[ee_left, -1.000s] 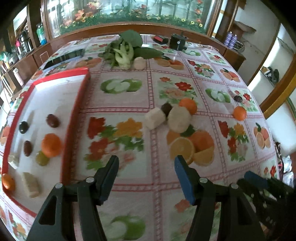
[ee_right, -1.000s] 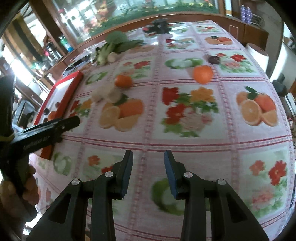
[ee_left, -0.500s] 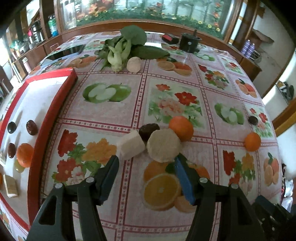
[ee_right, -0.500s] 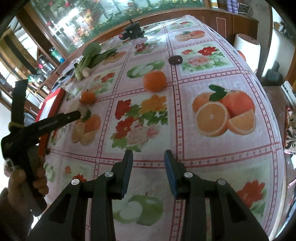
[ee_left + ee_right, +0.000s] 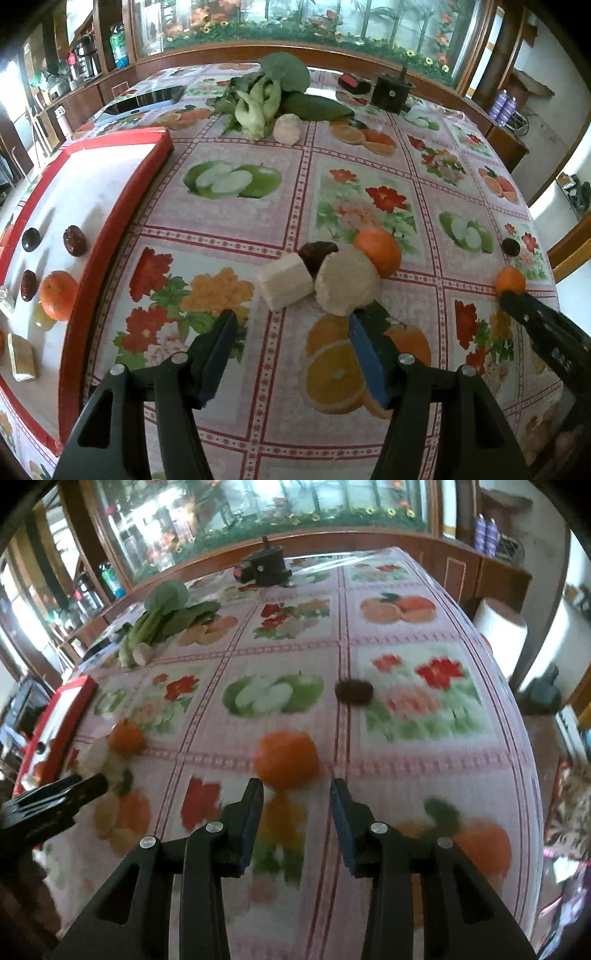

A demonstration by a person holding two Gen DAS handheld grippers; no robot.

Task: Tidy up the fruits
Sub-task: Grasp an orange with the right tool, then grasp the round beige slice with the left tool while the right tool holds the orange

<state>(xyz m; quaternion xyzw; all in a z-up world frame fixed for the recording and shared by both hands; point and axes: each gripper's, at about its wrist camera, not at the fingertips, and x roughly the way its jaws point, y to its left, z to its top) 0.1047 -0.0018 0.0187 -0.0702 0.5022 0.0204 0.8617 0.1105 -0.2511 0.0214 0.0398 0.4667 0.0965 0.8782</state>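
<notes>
Your right gripper hovers with jaws opening just short of the loose orange on the tablecloth, nothing between them, while your left gripper stands agape, empty, near the pale cube.

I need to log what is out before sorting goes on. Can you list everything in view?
tray: 1, red rim, white floor, table's left
oranges: 4, one on the tray, one by the pale pieces, two at the right
dark fruits: 5, three on the tray, two on the cloth
pale pieces: several, whitish, tray and mid-table
greens: 1 bunch, far side
black device: 1, far side
left gripper: black, open, empty
right gripper: black, jaws opening, empty, just short of an orange
</notes>
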